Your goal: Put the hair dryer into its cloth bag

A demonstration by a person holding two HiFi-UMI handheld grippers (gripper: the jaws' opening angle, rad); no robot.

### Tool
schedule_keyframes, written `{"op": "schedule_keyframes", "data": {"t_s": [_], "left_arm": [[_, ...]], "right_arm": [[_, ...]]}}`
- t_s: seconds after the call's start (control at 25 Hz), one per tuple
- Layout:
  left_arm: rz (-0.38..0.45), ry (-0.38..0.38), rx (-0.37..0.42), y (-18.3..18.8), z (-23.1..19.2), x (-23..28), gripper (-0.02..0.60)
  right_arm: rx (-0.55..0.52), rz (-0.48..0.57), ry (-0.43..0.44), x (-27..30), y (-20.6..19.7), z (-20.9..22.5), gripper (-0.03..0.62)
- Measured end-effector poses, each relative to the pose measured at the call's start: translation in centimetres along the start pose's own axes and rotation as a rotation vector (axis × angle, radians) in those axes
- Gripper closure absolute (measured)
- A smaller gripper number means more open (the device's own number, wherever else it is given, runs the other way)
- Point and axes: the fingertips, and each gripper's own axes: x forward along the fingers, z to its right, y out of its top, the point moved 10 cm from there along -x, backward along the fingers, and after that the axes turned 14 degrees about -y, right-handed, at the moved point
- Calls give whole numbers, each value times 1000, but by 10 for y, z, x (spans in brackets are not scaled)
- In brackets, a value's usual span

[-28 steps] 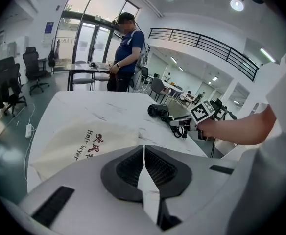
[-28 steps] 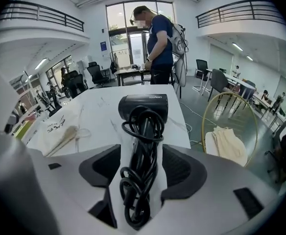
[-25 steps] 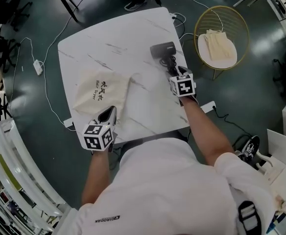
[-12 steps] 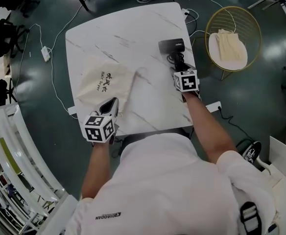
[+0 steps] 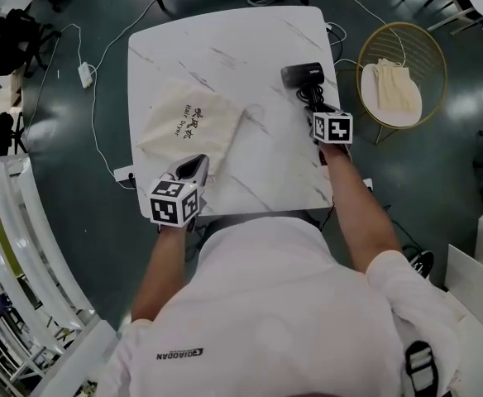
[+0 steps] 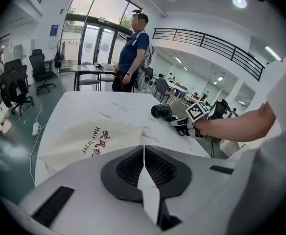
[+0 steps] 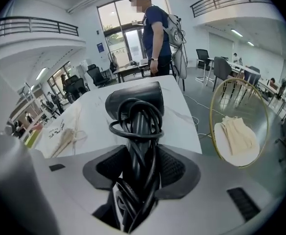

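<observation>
Now, left hand-held gripper [image 5: 198, 163] pinching cloth bag [image 5: 184, 126] edge, right hand-held gripper [image 5: 317, 107] jaws just closing on cord-wrapped hair dryer [image 5: 302, 74].

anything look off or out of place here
Nothing spilled or damaged. The hair dryer has its cord bundled loosely, with loops sticking out. A second cloth bag lies on the gold-framed chair beside the table.

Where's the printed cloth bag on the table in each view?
Head view: cloth bag lies left of centre on the table.
Left gripper view: left of centre, print facing up.
Right gripper view: far left, lying flat.
Shared landmark: the black hair dryer, right of the bag in every view.
</observation>
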Motion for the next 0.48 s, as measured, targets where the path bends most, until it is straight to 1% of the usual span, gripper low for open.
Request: {"op": "schedule_keyframes", "data": {"t_s": [0.24, 0.36, 0.48], "left_arm": [[29, 10, 31, -6, -3, -21, 548], [37, 15, 38, -7, -8, -28, 548], [34, 8, 64, -5, -7, -31, 548]], "right_arm": [[130, -12, 45, -19, -10, -2, 384], [186, 10, 91, -34, -13, -9, 384], [236, 33, 130, -52, -16, -15, 384]]}}
